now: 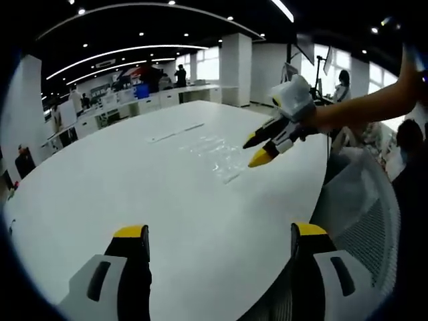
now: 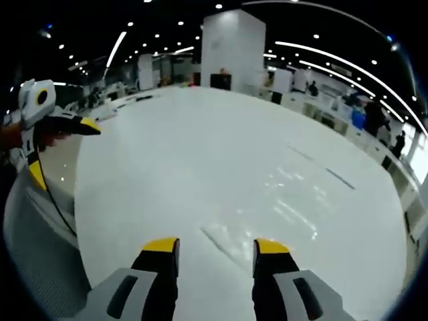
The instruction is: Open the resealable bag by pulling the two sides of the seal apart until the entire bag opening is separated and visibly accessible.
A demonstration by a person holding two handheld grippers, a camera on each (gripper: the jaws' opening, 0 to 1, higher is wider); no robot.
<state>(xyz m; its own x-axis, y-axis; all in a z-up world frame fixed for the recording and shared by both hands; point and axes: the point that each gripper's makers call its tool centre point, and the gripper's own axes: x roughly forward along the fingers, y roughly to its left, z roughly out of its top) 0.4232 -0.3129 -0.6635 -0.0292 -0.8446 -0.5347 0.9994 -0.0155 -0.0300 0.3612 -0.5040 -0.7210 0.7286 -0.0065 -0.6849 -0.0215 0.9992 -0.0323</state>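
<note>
Both grippers held open and empty: right gripper (image 2: 216, 251) just above resealable bag (image 2: 267, 221), left gripper (image 1: 219, 235) well back. Clear film barely discernible on white table (image 1: 134, 187), probably flat; seal edge easily missed, both layers pinched together.

White table (image 1: 134, 174), square pillar (image 2: 233, 47), ceiling light strips (image 1: 120, 52), windows (image 1: 207, 65).

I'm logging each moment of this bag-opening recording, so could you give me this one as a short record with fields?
surface: white table
bag: clear resealable bag, flat on the table, seal looks unopened
left gripper: open, empty, above the table short of the bag
right gripper: open, empty, over the bag's near edge
contact with bag: none visible
surroundings: mesh chair beside the table; people at desks behind
task progress: pulling not yet begun
</note>
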